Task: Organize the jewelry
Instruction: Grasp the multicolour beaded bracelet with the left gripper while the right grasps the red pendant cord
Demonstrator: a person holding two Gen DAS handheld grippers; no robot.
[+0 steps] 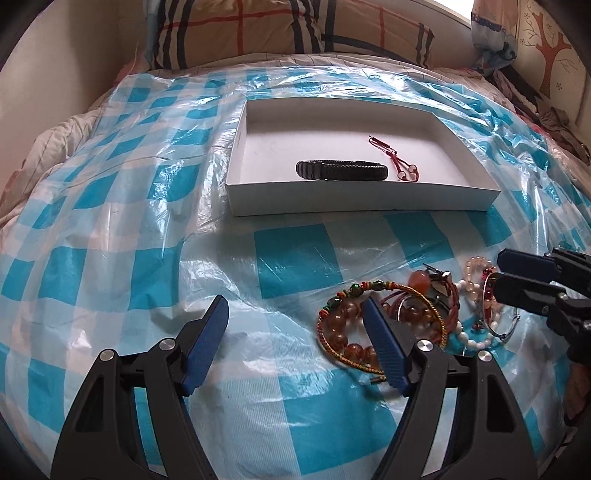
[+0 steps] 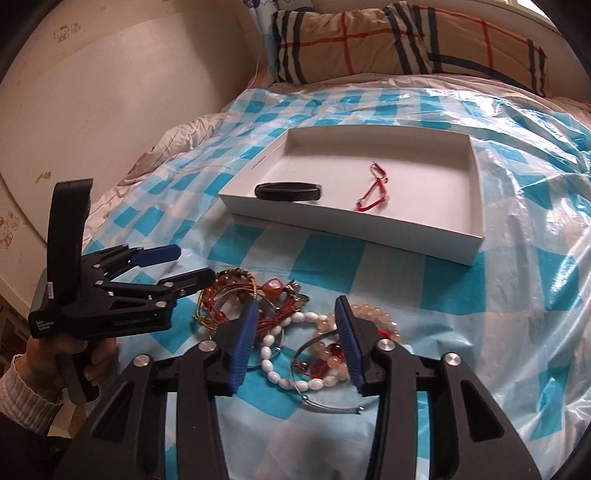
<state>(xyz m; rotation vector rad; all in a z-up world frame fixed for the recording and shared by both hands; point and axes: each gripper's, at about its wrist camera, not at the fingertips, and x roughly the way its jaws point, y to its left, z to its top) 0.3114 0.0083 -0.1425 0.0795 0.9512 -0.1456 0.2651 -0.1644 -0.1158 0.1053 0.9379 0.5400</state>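
A white shallow box (image 1: 369, 201) (image 2: 369, 229) lies on the blue checked plastic sheet. In it lie a black bracelet (image 1: 341, 170) (image 2: 288, 192) and a red cord bracelet (image 1: 397, 160) (image 2: 373, 190). A pile of bead bracelets (image 1: 406, 314) (image 2: 295, 325) lies in front of the box. My left gripper (image 1: 295, 310) (image 2: 192, 266) is open and empty at the pile's left edge, its right finger over an amber bead bracelet (image 1: 345, 332). My right gripper (image 2: 295, 308) (image 1: 498, 269) is open over the pile, above white beads (image 2: 280, 363) and pink beads (image 2: 369, 317).
The sheet (image 1: 129, 221) covers a soft bed. A plaid pillow (image 1: 277, 29) (image 2: 406, 40) lies behind the box. A wall (image 2: 92, 92) stands at the left. Clothes (image 1: 535, 92) lie at the far right.
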